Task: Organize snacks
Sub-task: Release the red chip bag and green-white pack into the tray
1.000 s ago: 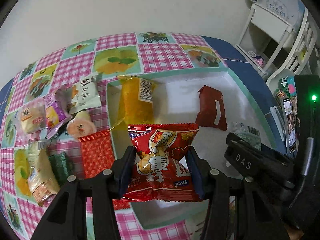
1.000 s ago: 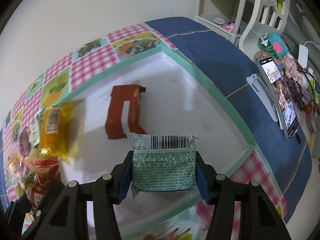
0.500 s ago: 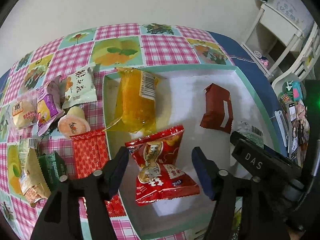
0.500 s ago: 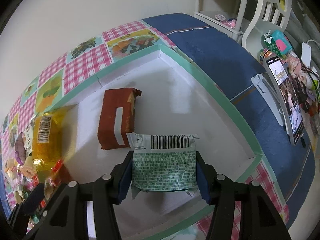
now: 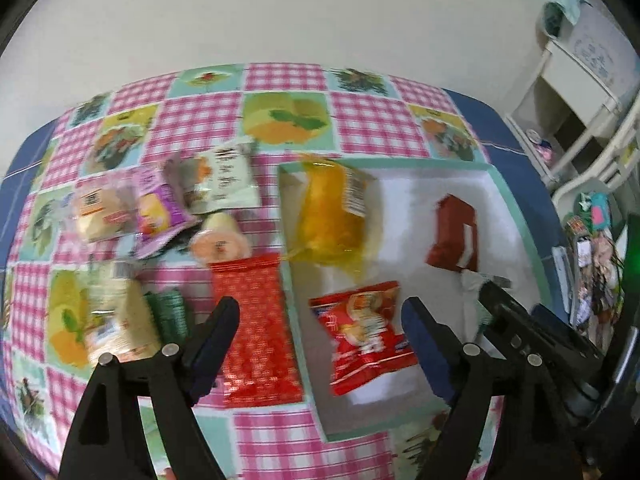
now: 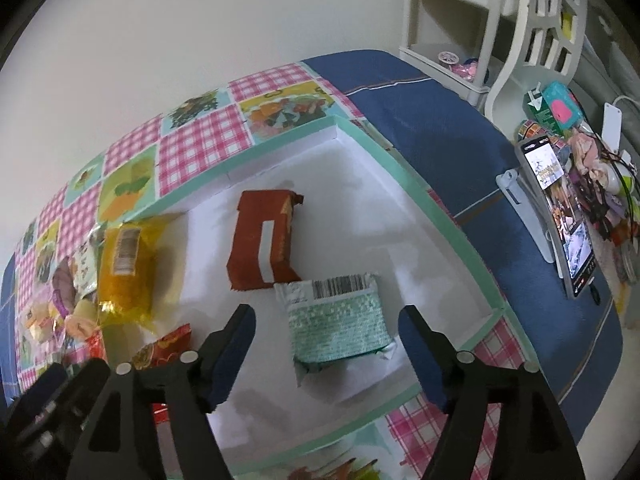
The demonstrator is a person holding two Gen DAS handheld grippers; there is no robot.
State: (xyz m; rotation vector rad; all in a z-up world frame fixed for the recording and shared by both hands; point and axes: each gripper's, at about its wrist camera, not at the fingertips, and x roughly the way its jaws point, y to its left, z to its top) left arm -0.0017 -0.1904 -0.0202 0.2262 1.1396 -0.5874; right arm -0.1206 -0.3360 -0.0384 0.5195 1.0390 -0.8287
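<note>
Progress stands at roughly the one-third mark, judged by count. Four snacks lie inside the white box (image 6: 440, 216) with the mint-green rim: a yellow packet (image 6: 124, 268) at its 9 o'clock side, a brown packet (image 6: 264, 248) near the middle, a pale green packet (image 6: 340, 320) with its barcode uppermost toward 5 o'clock, and a red snack bag (image 5: 364, 336) at the near-left corner.

Left tool (image 5: 320, 352): jaws opening, wide apart, nothing pressed between the pads; the red snack bag lies free on the box floor below them. Right tool (image 6: 326, 344): jaws likewise opening and wide, the pale green packet resting on the box floor between them without pad contact. Both items read as delivered.

Outstanding: a cluster of snacks on the checked cloth of the counter (image 5: 280, 84), at 9 o'clock of the box. It comprises a red patterned packet (image 5: 256, 332) just beside the box wall, a dark green packet (image 5: 168, 312), a round peach-coloured jelly cup (image 5: 220, 240), a purple packet (image 5: 156, 212), a white packet (image 5: 224, 180), and at least two pale wrapped items further left. Blur in the left view prevents a firm count.
</note>
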